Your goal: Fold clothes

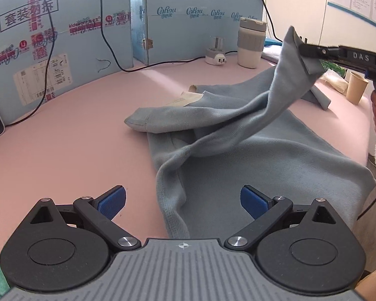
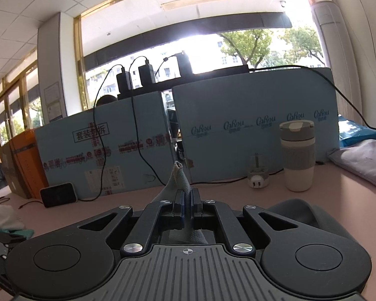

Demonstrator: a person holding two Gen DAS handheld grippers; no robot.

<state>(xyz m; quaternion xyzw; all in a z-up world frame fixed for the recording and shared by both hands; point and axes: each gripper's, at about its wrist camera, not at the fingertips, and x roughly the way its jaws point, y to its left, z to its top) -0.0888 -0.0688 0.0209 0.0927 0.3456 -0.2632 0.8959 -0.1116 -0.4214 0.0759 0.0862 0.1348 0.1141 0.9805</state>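
Right gripper (image 2: 187,202) clamped tight on a sleeve end of the grey-blue garment (image 1: 263,155), cloth poking up between the pads. Left gripper (image 1: 183,202) spread wide, empty, low over the garment's near hem on the pink table (image 1: 62,150). Left wrist view alone shows the lifted sleeve rising to the right gripper (image 1: 310,50); right wrist view alone shows windows (image 2: 213,50).

A white tumbler with a grey sleeve (image 2: 297,156) stands on the pink bench (image 1: 62,138), a white plug adapter (image 2: 257,176) at its nine o'clock.
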